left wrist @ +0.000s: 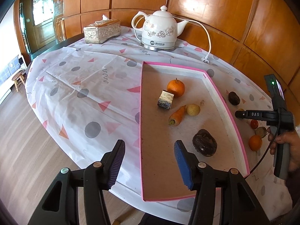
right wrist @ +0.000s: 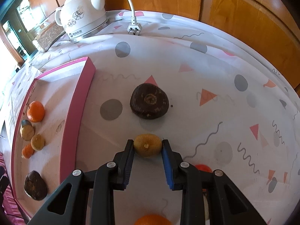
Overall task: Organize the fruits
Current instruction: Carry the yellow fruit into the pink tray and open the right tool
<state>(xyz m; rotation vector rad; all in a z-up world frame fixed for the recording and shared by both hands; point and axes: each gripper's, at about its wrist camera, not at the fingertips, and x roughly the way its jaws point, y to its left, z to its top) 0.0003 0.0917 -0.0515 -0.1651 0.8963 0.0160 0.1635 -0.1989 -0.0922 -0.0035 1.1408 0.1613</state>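
A pink-rimmed tray lies on the table and holds an orange, a block-like piece, a carrot, a yellow fruit and a dark brown fruit. My left gripper is open and empty over the tray's near left edge. My right gripper is shut on a small yellow-brown fruit on the cloth right of the tray. A dark brown fruit lies just beyond it. An orange and a red fruit lie beneath the gripper.
A white electric kettle with cord and plug and a silver tissue box stand at the far side. Wooden wall panels curve behind the table. The patterned tablecloth hangs over the left edge above the wooden floor.
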